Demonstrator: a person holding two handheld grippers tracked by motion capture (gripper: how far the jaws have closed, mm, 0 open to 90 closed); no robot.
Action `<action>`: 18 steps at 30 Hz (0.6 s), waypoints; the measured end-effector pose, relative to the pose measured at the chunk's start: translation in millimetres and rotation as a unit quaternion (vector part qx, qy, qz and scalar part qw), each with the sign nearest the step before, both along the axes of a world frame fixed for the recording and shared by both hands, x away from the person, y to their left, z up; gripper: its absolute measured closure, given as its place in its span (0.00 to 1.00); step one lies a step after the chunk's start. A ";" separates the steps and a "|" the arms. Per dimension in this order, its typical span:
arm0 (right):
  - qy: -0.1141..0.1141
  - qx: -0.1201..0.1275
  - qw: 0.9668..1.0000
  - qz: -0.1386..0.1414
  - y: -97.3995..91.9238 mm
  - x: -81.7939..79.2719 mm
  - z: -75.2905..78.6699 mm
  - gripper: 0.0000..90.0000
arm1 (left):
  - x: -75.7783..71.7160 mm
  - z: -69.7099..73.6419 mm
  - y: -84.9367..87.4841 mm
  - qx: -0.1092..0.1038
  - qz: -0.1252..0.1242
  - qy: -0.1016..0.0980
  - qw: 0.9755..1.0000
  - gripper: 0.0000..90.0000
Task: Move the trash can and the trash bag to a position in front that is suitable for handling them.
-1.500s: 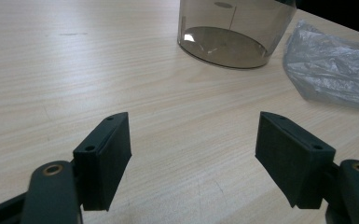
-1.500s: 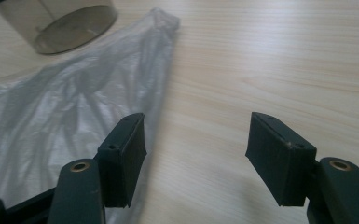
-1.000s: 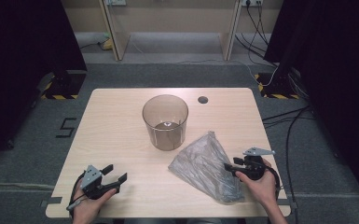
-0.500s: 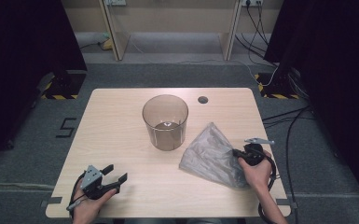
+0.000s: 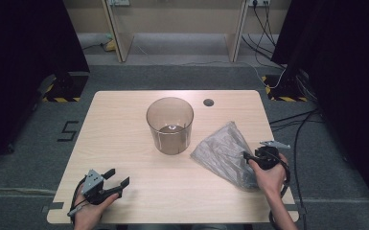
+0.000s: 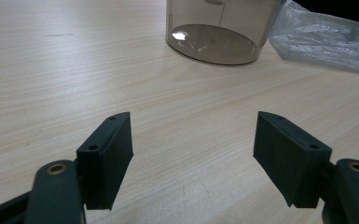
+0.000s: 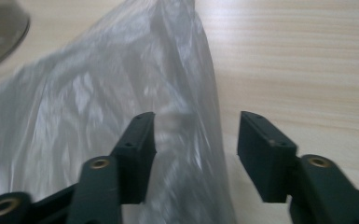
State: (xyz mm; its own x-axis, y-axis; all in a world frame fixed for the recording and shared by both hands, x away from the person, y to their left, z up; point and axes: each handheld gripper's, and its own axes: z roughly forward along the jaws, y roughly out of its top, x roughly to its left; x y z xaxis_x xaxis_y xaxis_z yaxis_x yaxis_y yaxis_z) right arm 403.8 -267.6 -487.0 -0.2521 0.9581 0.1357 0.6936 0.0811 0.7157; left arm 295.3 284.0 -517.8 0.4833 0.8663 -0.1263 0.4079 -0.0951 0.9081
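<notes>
**Plastic bag lies slack between parted jaws**

Clear plastic, crumpled and grey-looking, makes up the bag, which lies on the table near the right edge, spreading from about mid-depth toward the front right corner. Its far tip points toward the back; its near end reaches the right gripper. In the right gripper view the bag runs up between the jaws, a fold of film lying in the gap next to the left pad, while the right pad stands clear over bare wood. The jaws have just been opening and stand wide apart, with the film between them but not pinched.

Just left of the bag stands a smoky see-through tub, upright near the table's middle, close to the bag's edge; whether they touch I cannot tell. A small dark hole sits behind it, toward the back edge.

At the front left corner the left gripper rests in the hand, jaws spread wide with only bare tabletop between them.
</notes>
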 end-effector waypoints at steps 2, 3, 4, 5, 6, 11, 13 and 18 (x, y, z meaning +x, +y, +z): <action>0.012 -0.010 1.000 0.017 -11.7 -7.2 0.4 0.48 | 0.0 0.1 -0.5 0.001 -0.001 0.000 1.000 0.30; 0.017 -0.007 1.000 0.017 -17.0 -12.6 0.6 0.49 | -0.1 0.1 -1.0 0.001 -0.002 0.000 1.000 0.30; 0.024 0.014 0.999 0.022 -23.8 -25.8 1.6 0.53 | 0.0 0.1 -1.7 0.001 -0.002 0.000 1.000 0.30; 0.030 0.022 0.999 0.027 -24.9 -32.5 1.9 0.54 | 0.2 0.1 -1.9 0.001 -0.003 0.000 1.000 0.30; 0.032 0.024 0.999 0.032 -25.5 -37.0 1.4 0.55 | 0.5 0.1 -2.4 0.000 -0.002 0.000 1.000 0.30; 0.065 0.029 0.996 0.057 -13.7 -64.8 -7.5 0.57 | -0.6 0.6 -2.8 0.001 -0.004 -0.001 1.000 0.30; 0.072 0.031 0.994 0.081 -2.6 -73.6 -7.8 0.57 | -0.5 0.2 -2.4 0.002 -0.003 0.000 1.000 0.30; 0.073 0.020 0.988 0.136 20.0 -79.4 3.6 0.53 | -0.6 0.9 -2.2 0.000 -0.003 -0.002 1.000 0.30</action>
State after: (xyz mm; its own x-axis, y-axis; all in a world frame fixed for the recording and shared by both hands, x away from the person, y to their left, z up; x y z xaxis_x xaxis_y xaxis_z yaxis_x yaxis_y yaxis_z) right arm 324.4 -247.6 -483.4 -0.4751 0.8504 0.2260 0.7457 0.2528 0.6165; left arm 294.7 281.8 -516.9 0.4896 0.8631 -0.1238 0.4038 -0.0986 0.9095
